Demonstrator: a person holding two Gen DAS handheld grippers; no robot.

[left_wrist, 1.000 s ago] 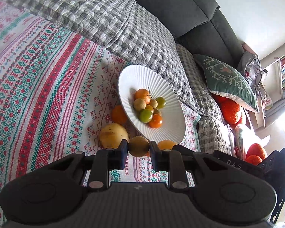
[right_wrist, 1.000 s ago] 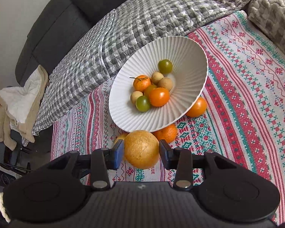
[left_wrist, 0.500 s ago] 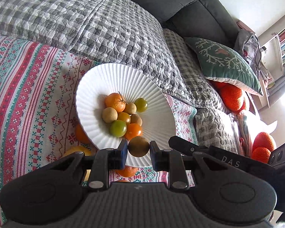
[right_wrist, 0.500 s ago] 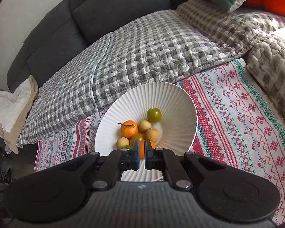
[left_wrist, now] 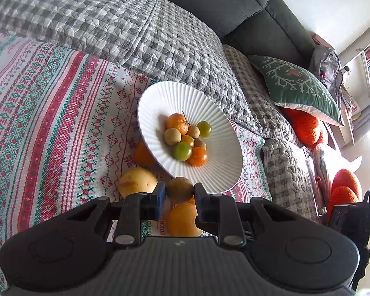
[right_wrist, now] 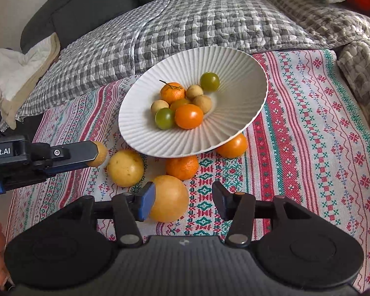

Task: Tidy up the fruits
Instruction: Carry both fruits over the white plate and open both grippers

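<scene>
A white ribbed plate (left_wrist: 217, 172) (right_wrist: 234, 64) holds several small fruits: oranges, green ones and tan ones. My left gripper (left_wrist: 179, 192) is shut on a small brown fruit (left_wrist: 179, 189), held near the plate's front rim; it also shows in the right wrist view (right_wrist: 98, 157). My right gripper (right_wrist: 183, 201) is open. A large orange fruit (right_wrist: 169, 202) lies between its jaws, touching the left pad (right_wrist: 146, 203), apart from the right one. A yellow fruit (right_wrist: 125, 168) (left_wrist: 137, 182), a mandarin (right_wrist: 182, 167) and an orange (right_wrist: 232, 146) lie by the plate.
The fruits lie on a red, green and white patterned cloth (right_wrist: 308, 123) over a grey checked quilt (right_wrist: 197, 19) on a dark sofa. A green cushion (left_wrist: 298, 88) and orange cushions (left_wrist: 305, 128) lie at the right. A white towel (right_wrist: 14, 71) lies at the left.
My right gripper went from shut to open and dropped back down around the large orange fruit. My left gripper pulled back from over the plate, still holding the brown fruit.
</scene>
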